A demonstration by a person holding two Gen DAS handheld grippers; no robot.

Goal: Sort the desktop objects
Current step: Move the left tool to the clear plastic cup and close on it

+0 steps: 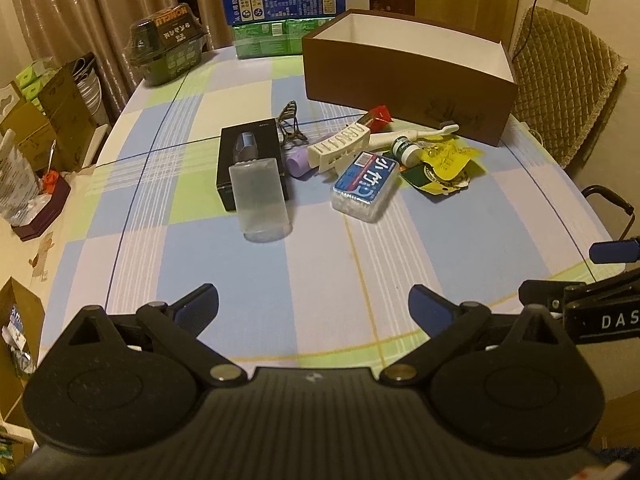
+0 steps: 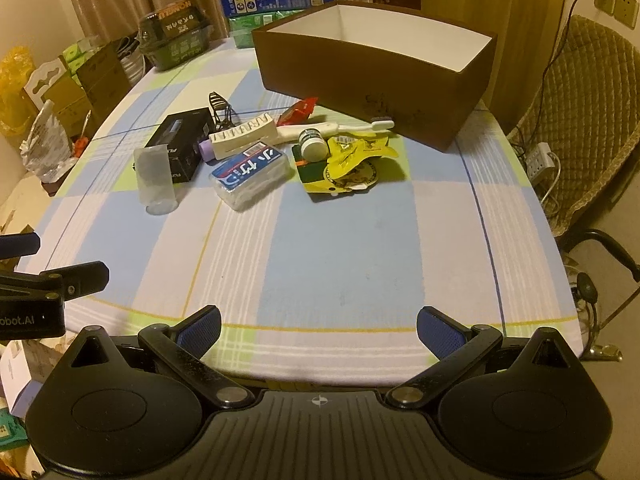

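Both my grippers hover over the near edge of the desk (image 2: 340, 248): left gripper (image 1: 314, 306) fingers spread, holding nothing; right gripper (image 2: 319, 330) the same. Clutter sits mid-desk: black box (image 1: 250, 156), frosted case (image 1: 260, 200) leaning on it, cotton swab box (image 1: 366, 186), white hair clip (image 1: 340, 144), toothbrush (image 1: 412, 132). The open brown box (image 2: 372, 76) stands just behind.
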